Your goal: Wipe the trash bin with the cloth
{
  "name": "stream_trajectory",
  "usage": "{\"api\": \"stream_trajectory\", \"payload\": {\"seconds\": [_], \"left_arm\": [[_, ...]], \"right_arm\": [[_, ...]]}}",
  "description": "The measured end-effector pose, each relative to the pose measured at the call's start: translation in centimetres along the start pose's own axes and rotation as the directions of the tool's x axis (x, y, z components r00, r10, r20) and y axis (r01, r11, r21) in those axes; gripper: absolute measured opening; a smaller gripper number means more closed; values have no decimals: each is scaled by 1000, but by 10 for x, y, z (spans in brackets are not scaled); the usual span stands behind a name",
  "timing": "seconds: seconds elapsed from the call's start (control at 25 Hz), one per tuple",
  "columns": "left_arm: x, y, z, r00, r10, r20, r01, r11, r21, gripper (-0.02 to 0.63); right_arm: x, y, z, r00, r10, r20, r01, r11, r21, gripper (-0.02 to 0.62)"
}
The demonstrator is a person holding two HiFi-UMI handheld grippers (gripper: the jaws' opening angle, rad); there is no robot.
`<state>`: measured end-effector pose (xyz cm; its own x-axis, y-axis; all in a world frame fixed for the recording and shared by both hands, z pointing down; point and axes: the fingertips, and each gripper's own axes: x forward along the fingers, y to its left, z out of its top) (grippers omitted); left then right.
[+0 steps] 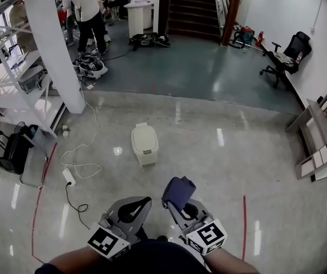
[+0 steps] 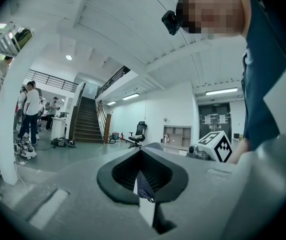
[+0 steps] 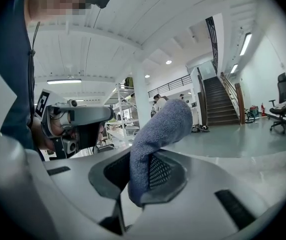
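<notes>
The trash bin (image 1: 145, 144) is a small cream bin with its lid down, standing alone on the glossy floor a good step ahead of me. Both grippers are held low and close to my body, well short of it. My right gripper (image 1: 181, 205) (image 3: 150, 170) is shut on a blue-grey cloth (image 1: 179, 192) (image 3: 157, 134), which sticks up in a folded bunch above the jaws. My left gripper (image 1: 133, 209) (image 2: 143, 171) has its jaws together and carries nothing I can name. A thin bluish sliver shows in its slit, and I cannot tell what that is.
A white pillar (image 1: 55, 44) stands at the left. A power strip with cables (image 1: 69, 176) lies left of the bin. Red tape lines (image 1: 244, 221) mark the floor. A black stool (image 1: 12, 150) and shelves sit far left, an office chair (image 1: 289, 53) far right, people (image 1: 86, 10) at the back.
</notes>
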<state>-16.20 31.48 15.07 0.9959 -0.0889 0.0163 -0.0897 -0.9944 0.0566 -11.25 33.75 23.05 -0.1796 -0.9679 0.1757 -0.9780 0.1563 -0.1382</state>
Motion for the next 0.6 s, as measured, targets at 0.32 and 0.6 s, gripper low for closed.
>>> {"api": "stream_trajectory", "payload": {"seconds": [0.32,0.6], "left_arm": [[46,83,-10,999,20,29,-19,999,-26,-3],[114,201,-6,998,-28,52,30,999,-39,-3]], "right_arm": [[63,-54,0,999,-25,-42,25,1000,3,52],[166,-127,20,994,-92,-65,94,995,18,52]]}}
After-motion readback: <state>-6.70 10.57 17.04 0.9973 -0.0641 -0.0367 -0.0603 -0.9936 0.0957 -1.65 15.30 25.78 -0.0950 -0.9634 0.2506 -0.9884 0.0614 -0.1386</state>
